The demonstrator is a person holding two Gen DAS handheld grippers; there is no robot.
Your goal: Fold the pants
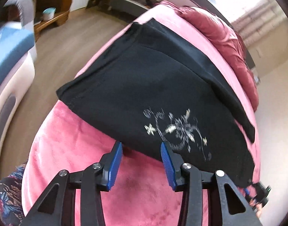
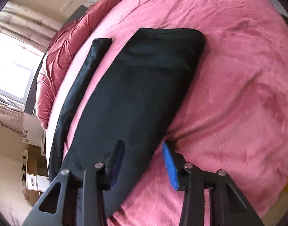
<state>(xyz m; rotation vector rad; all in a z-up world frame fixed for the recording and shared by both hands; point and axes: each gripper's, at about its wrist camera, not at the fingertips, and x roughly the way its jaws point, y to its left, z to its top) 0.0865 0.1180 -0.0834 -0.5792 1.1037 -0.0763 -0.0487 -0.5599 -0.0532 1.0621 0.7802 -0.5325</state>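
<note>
Blue pads on my left gripper (image 1: 142, 146) stand partly apart, and the near edge of the black pants (image 1: 153, 86) sits between them, but I cannot tell if they squeeze it. My right gripper (image 2: 144, 146) is also partly open, one finger over the pants (image 2: 128, 94), the other on the pink blanket (image 2: 238, 75). Silver flowers (image 1: 177, 130) shine near my left pads. Both legs lie flat on the blanket (image 1: 68, 141), beside a red quilt (image 2: 64, 43).
</note>
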